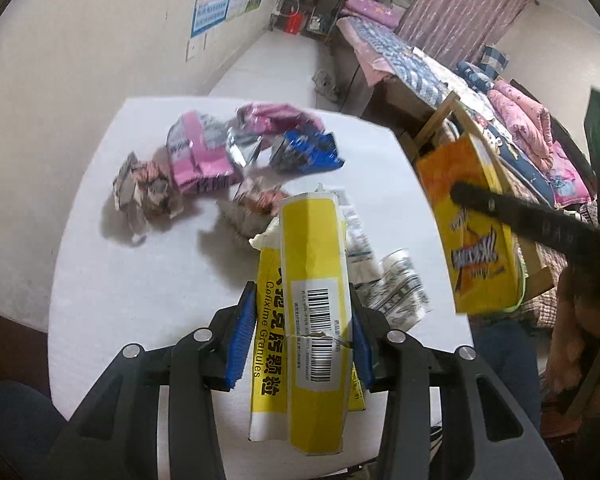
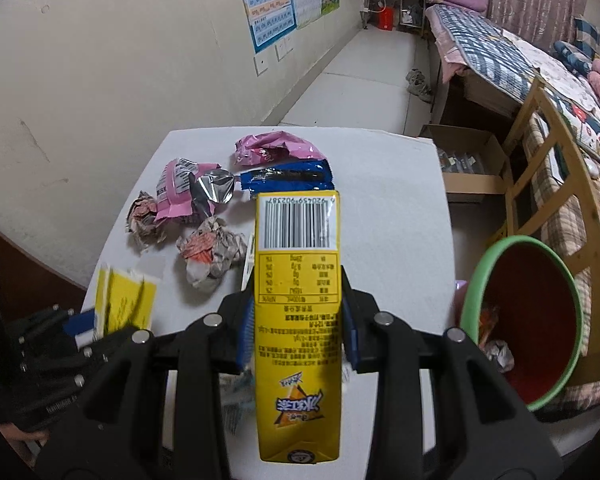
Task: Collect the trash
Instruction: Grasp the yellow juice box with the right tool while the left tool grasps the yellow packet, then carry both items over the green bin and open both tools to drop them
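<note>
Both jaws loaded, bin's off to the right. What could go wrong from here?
1. The left gripper pinches the flattened medicine box near its middle; the box is already torn there, so it may buckle or slip.
2. The right gripper holds the yellow drink carton with much of its length overhanging; it could clip the green rim of the trash bin.
3. Crumpled paper lies close below; a swinging box could knock it off the table.
</note>
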A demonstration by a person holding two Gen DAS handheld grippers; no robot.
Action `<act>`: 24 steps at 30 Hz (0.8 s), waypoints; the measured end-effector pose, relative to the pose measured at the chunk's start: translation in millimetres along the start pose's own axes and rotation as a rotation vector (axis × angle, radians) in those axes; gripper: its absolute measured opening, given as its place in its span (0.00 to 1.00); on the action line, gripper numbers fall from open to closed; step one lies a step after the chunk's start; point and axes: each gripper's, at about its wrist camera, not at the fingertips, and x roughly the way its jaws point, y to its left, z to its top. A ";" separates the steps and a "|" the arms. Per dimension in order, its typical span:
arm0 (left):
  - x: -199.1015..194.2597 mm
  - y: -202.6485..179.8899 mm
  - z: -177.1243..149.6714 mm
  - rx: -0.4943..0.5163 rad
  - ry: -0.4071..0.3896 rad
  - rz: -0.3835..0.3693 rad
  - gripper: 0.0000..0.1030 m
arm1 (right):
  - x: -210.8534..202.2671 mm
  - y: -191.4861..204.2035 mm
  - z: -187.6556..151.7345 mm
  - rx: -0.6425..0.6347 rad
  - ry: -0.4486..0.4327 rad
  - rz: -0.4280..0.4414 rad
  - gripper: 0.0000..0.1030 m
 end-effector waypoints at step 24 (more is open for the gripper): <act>4.9 -121.0 23.2 0.177 -0.019 -0.058 0.38 | -60.3 -97.6 -41.0 0.140 -0.065 -0.070 0.33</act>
